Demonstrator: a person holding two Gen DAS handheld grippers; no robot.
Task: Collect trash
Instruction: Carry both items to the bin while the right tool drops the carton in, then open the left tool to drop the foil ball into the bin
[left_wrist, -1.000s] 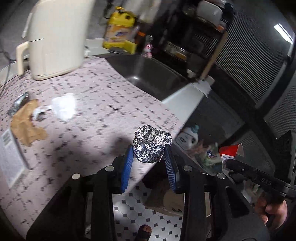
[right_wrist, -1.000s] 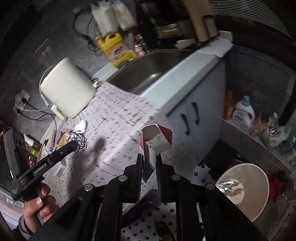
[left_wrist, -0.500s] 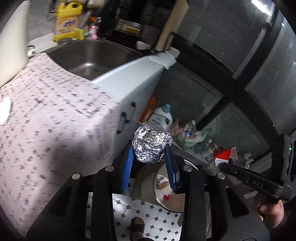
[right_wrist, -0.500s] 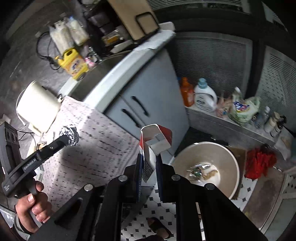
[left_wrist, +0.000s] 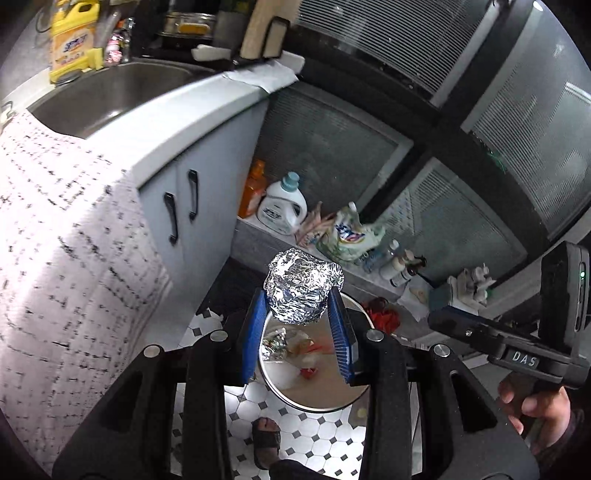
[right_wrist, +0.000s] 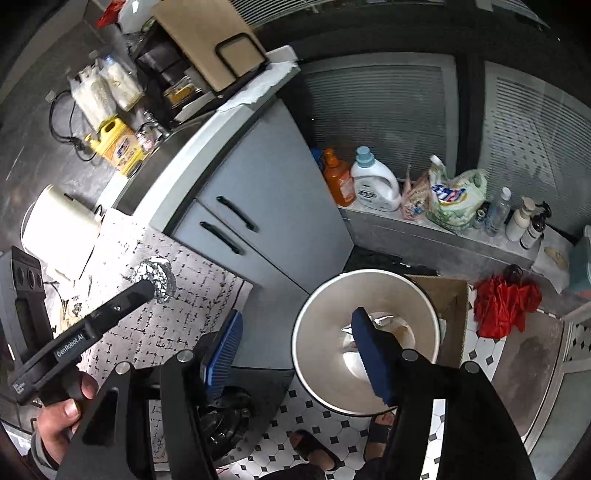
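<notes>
My left gripper (left_wrist: 297, 295) is shut on a crumpled foil ball (left_wrist: 301, 290) and holds it above a round white bin (left_wrist: 317, 387) on the floor. The bin holds foil and other scraps. The foil ball also shows in the right wrist view (right_wrist: 157, 275), at the tip of the left gripper. My right gripper (right_wrist: 299, 332) is open and empty, its right finger over the white bin (right_wrist: 321, 325). The red and white carton it held is not clearly in view.
A grey cabinet (right_wrist: 258, 206) with black handles stands left of the bin. A patterned cloth covers the counter (left_wrist: 48, 229). A cardboard box (right_wrist: 448, 306), a red cloth (right_wrist: 504, 304) and detergent bottles (right_wrist: 376, 182) lie behind the bin. Sandalled feet (right_wrist: 314, 452) stand on the tiled floor.
Both grippers swung right from the counter to over the bin. My right gripper opened and the carton left its jaws. My left gripper still holds the foil ball.
</notes>
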